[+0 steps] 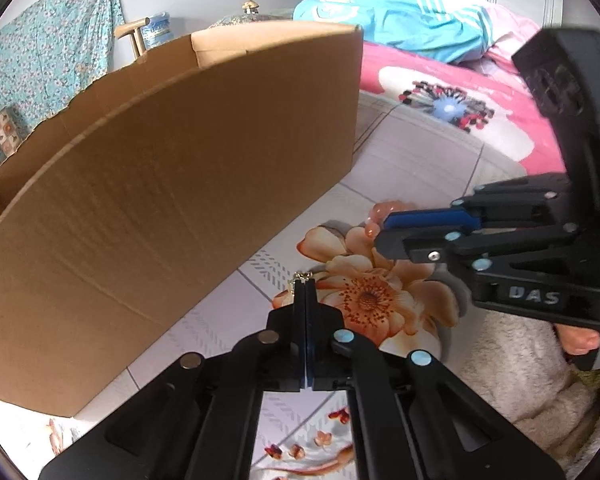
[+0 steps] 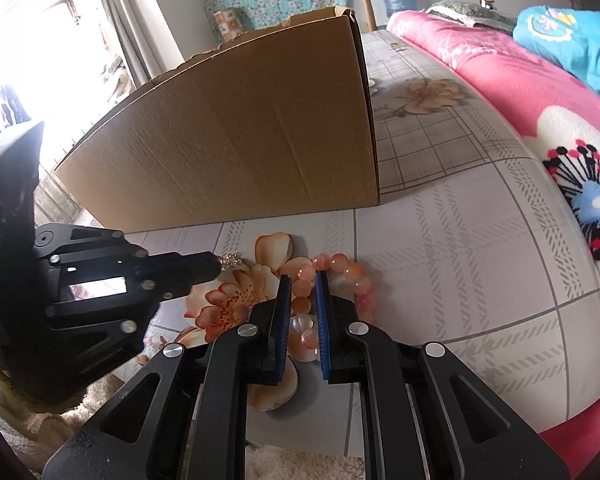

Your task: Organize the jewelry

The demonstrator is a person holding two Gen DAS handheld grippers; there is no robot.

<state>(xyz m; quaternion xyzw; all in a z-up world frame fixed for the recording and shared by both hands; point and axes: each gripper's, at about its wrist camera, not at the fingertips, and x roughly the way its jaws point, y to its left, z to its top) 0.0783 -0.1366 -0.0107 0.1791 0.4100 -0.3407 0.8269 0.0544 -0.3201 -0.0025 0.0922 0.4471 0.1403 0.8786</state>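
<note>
- Two grippers are in view. The left gripper (image 1: 306, 284) has its two fingers (image 1: 300, 320) pressed flat together, and a bit of thin silvery chain (image 1: 303, 277) pokes out at their very tips. In the right wrist view the same chain (image 2: 231, 260) shows as a small glittering bunch just ahead of the left gripper (image 2: 216, 266).
- The right gripper (image 2: 303, 280) has its two blue-padded fingers (image 2: 284, 312) standing a narrow gap apart, closed on one bead bracelet (image 2: 354, 276). Several pink-orange beads sit in the gap, touching both pads; the rest of the loop curves out ahead of the tips and round to the right of the right-hand finger.
- From the left wrist view, the right gripper (image 1: 382, 232) comes in from the right, ahead of the left fingers, with a few beads of the bracelet (image 1: 380, 212) showing beyond its tips.
- One cardboard box (image 1: 172, 184), open at the top, stands on the bed just beyond and to the left of the left fingers; in the right wrist view the box (image 2: 236, 136) stands well ahead of the right fingers.
- The bed sheet (image 2: 460, 240), pale with a check and orange flowers, lies under both sets of fingers.
- One pink blanket (image 2: 520, 92) lies to the right of the right fingers, and one turquoise garment (image 2: 572, 40) rests on it further back.
</note>
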